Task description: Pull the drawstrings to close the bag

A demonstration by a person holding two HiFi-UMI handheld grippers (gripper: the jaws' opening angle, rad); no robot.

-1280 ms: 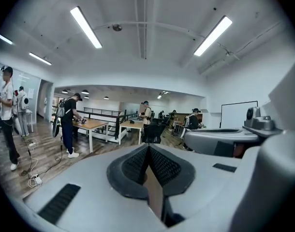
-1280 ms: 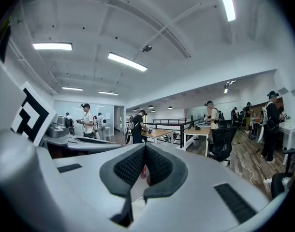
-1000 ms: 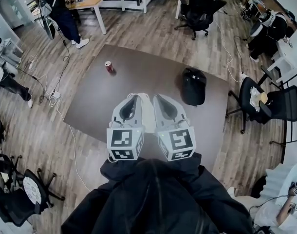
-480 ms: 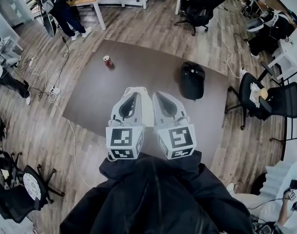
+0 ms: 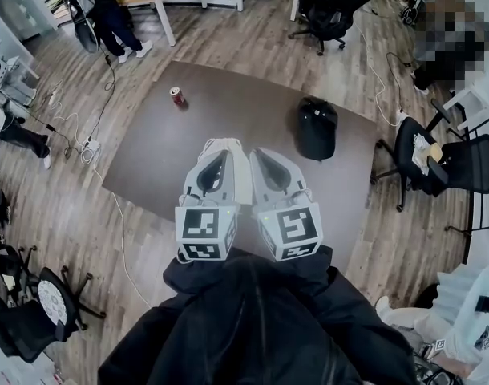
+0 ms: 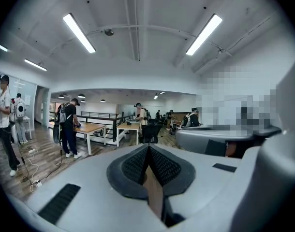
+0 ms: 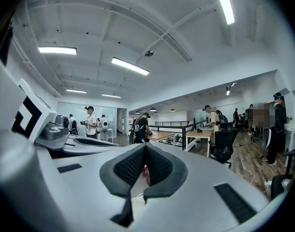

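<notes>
Over a dark brown table, seen from a head camera looking steeply down, a person in a dark jacket holds two grey grippers side by side at the centre of the picture.

The left gripper and the right gripper both point toward 12 o'clock, almost touching each other. Each carries a cube with square black-and-white markers at its near end.

The left gripper view shows the two ribbed black pads pressed together with nothing caught between them. Only a sliver of brown table shows below. The right gripper view shows the same: pads clenched and empty. Through the small gap under them a bit of the red can is visible.

A white bag lies on the table directly under and between the two grippers. It is mostly hidden by them, and thin white loops peek out at its 12 o'clock end. Whether either gripper touches it cannot be told.

The red can stands on the table at 11 o'clock, well apart from the grippers. A black bag sits upright on the table at 2 o'clock.

Beyond the table is wood flooring. A black office chair stands at 1 o'clock, and a person stands by a wooden desk at 11 o'clock.
</notes>
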